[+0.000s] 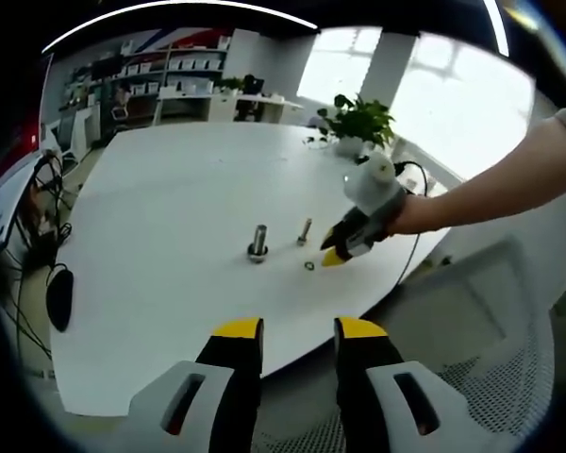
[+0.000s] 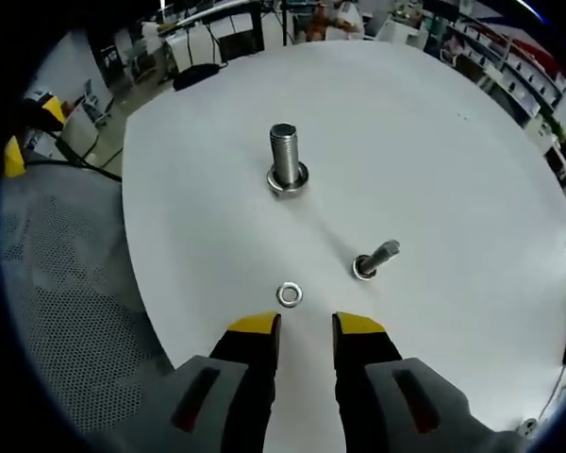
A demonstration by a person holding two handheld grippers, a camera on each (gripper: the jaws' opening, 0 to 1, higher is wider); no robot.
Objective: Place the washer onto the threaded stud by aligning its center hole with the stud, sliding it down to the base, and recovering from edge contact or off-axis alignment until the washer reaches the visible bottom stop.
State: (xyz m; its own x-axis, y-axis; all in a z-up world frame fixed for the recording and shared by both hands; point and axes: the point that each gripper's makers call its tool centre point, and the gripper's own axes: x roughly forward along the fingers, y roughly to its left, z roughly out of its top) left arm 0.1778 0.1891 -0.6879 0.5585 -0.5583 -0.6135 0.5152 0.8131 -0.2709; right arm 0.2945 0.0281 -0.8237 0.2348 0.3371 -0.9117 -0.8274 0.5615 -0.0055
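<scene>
A large white round worktop (image 2: 453, 142) is seen carrying all the parts. A thick threaded stud (image 2: 285, 159) is stood upright on its hexagonal base, and a thinner bolt (image 2: 375, 258) is stood well apart from it. The small washer (image 2: 289, 294) is laid flat on the worktop, just ahead of the right claw (image 2: 306, 326), whose jaws are parted and empty. The left claw (image 1: 298, 329) is held off the worktop's edge, apparently open with nothing between its jaws.
</scene>
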